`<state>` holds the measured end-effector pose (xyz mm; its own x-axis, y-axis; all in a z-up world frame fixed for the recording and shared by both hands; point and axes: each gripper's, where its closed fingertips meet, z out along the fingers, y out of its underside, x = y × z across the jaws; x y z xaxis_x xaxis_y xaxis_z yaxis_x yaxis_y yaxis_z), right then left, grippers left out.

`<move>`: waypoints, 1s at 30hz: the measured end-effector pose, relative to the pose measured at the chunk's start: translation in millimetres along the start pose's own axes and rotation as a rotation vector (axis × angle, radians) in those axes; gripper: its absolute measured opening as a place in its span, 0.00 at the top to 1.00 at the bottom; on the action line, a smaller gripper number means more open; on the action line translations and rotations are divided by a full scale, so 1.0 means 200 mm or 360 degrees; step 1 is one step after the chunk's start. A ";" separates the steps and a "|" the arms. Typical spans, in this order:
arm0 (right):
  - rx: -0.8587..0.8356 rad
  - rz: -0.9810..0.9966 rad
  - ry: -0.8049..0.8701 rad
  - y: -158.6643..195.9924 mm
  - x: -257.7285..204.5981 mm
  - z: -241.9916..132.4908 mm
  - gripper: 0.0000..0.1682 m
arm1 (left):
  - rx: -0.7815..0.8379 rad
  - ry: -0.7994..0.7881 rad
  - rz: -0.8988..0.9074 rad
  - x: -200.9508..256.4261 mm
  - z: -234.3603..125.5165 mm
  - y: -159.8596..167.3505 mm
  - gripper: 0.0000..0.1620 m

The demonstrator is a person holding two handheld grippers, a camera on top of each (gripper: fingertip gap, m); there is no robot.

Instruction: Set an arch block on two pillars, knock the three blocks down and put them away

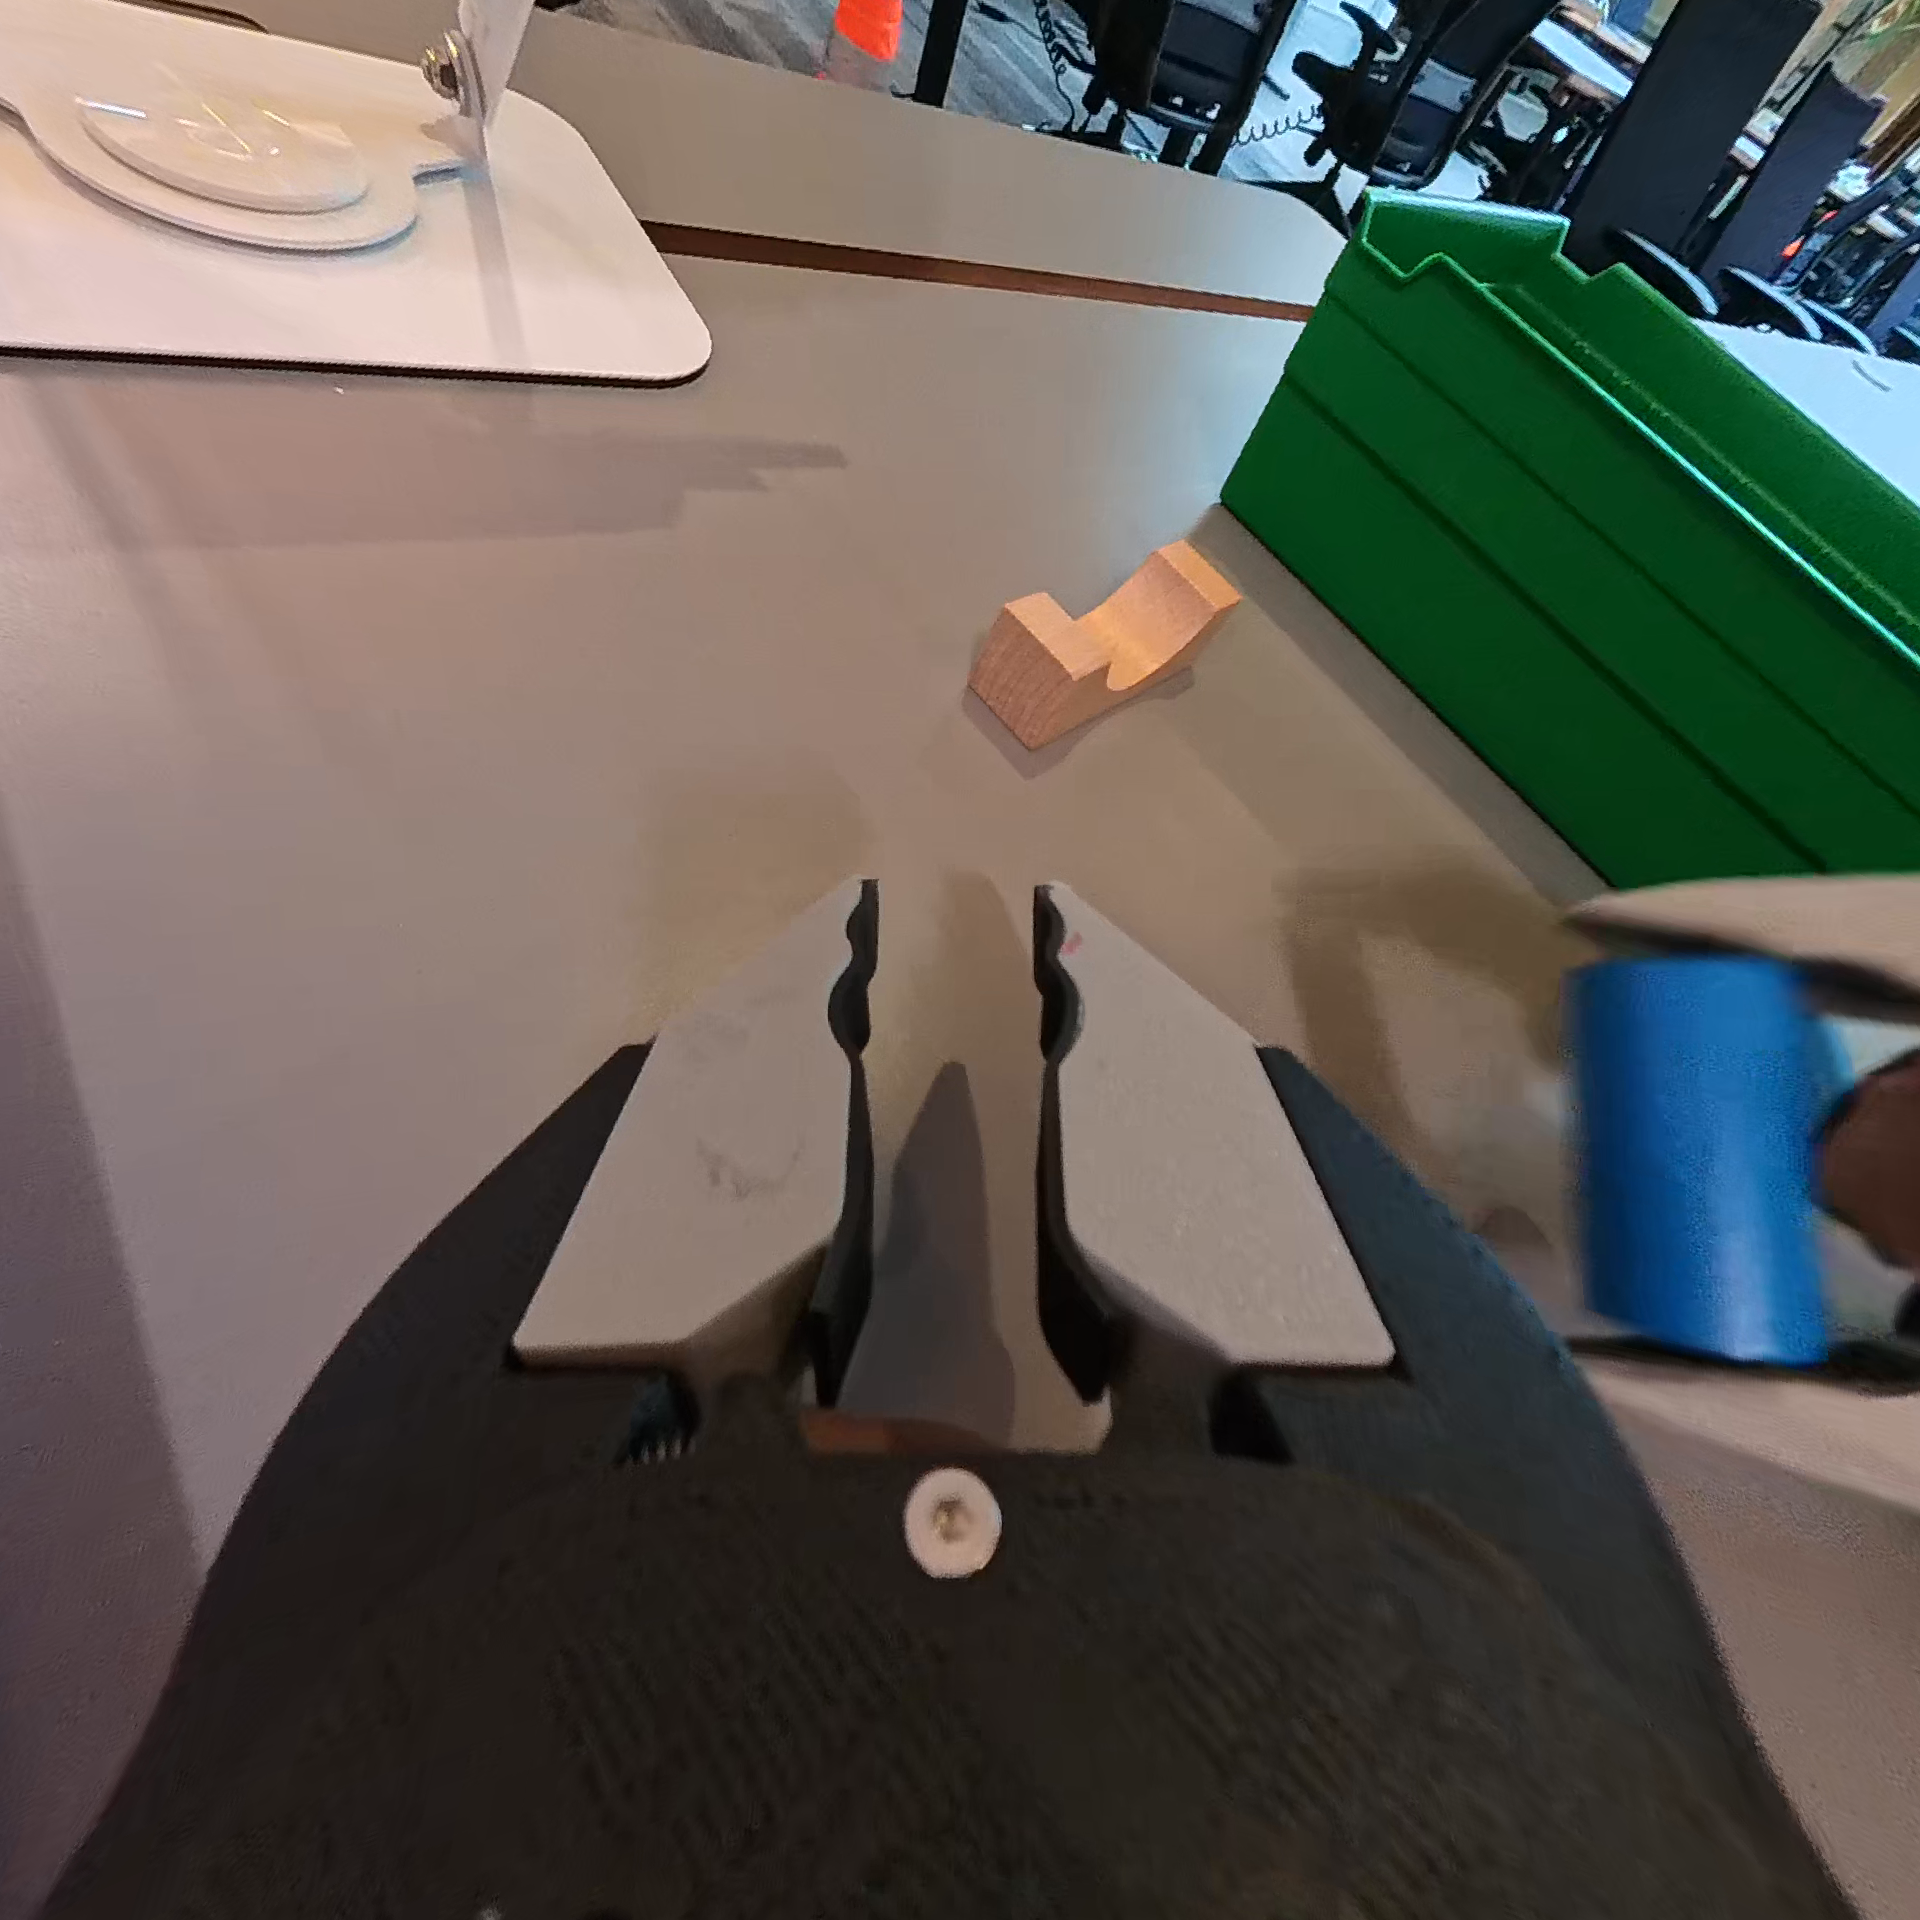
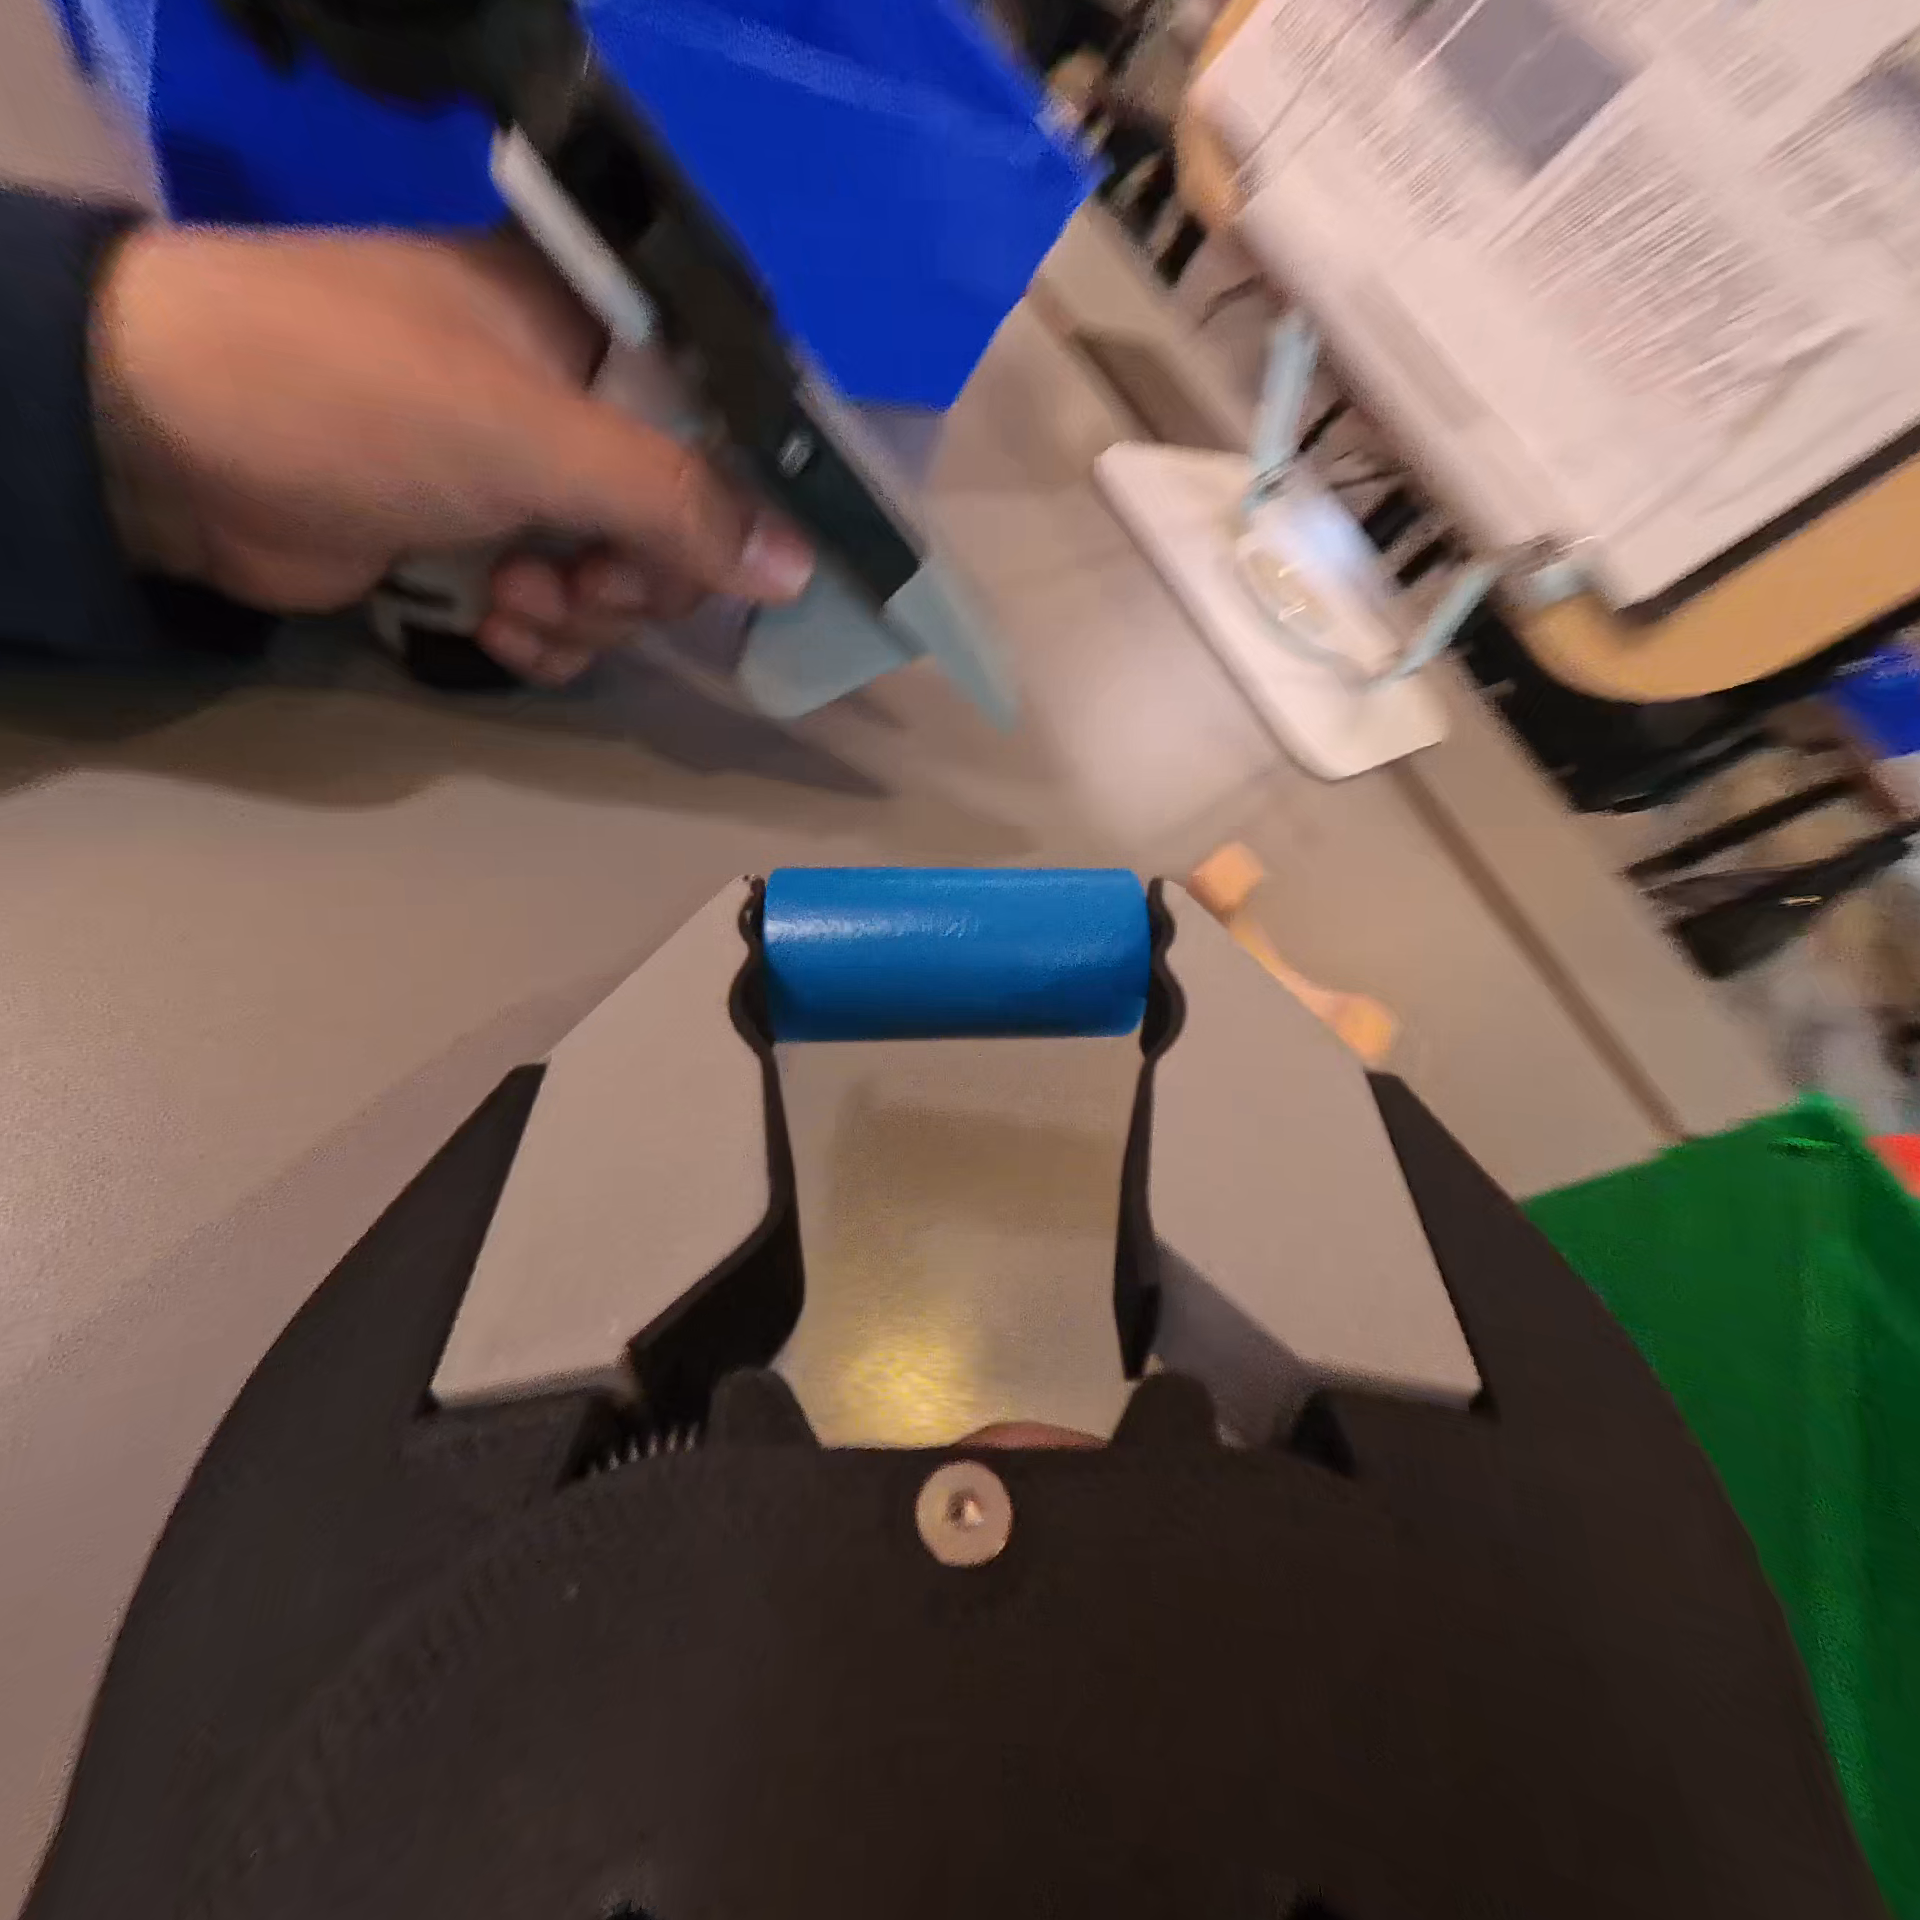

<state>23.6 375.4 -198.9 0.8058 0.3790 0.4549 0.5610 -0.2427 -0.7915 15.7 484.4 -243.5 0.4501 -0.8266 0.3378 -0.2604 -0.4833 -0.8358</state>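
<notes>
Right wrist view: right gripper (image 2: 956, 951) pinches blue pillar (image 2: 956, 954) by its ends, green bin (image 2: 1704, 1351) at 4 o'clock. Left gripper (image 1: 954, 971) narrow, empty. Arch block (image 1: 1101, 639) lies flat beside bin. Step looks like putting away. Next: carry pillar over bin, let go.

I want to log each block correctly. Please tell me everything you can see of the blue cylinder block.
The blue cylinder block is short and smooth, with a painted-looking surface and faint scuffs. It lies crosswise between the fingertips of the right gripper, which press its two flat ends. It appears lifted above the grey table, touching only the fingers. In the left wrist view it shows blurred at the right edge, near the green bin.
</notes>
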 end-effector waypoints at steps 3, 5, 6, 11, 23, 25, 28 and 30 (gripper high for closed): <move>0.0110 0.0022 0.0285 -0.14 0.24 -0.22 0.59 | -0.0001 0.0011 -0.0010 0.00 0.00 0.00 0.83; 0.0097 0.0111 0.0455 -0.13 0.45 -0.36 0.59 | -0.0004 0.0018 -0.0012 0.01 0.00 0.00 0.83; 0.0074 0.0179 0.0534 -0.09 0.57 -0.41 0.59 | -0.0003 0.0021 -0.0012 0.01 0.00 0.00 0.83; -0.0307 0.0499 0.0776 0.35 1.03 -0.54 0.59 | -0.0005 0.0025 0.0007 0.02 0.00 0.01 0.83; -0.0192 0.0640 0.0235 0.48 0.67 -0.72 0.55 | -0.0002 0.0049 -0.0007 0.03 0.00 0.01 0.83; -0.0115 0.0553 0.0026 0.46 0.47 -0.77 0.55 | -0.0006 0.0048 0.0010 0.04 0.00 0.01 0.83; -0.0163 0.0529 -0.0063 0.53 0.28 -0.83 0.53 | -0.0014 0.0045 0.0023 0.04 0.01 0.01 0.83; -0.0263 0.0555 -0.0037 0.63 0.20 -0.84 0.52 | -0.0016 0.0046 0.0020 0.04 0.01 0.01 0.83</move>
<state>159.4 209.9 -211.8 0.9502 0.2679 0.1593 0.2785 -0.5005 -0.8197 19.9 476.2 -243.3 0.4219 -0.8406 0.3396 -0.2744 -0.4754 -0.8359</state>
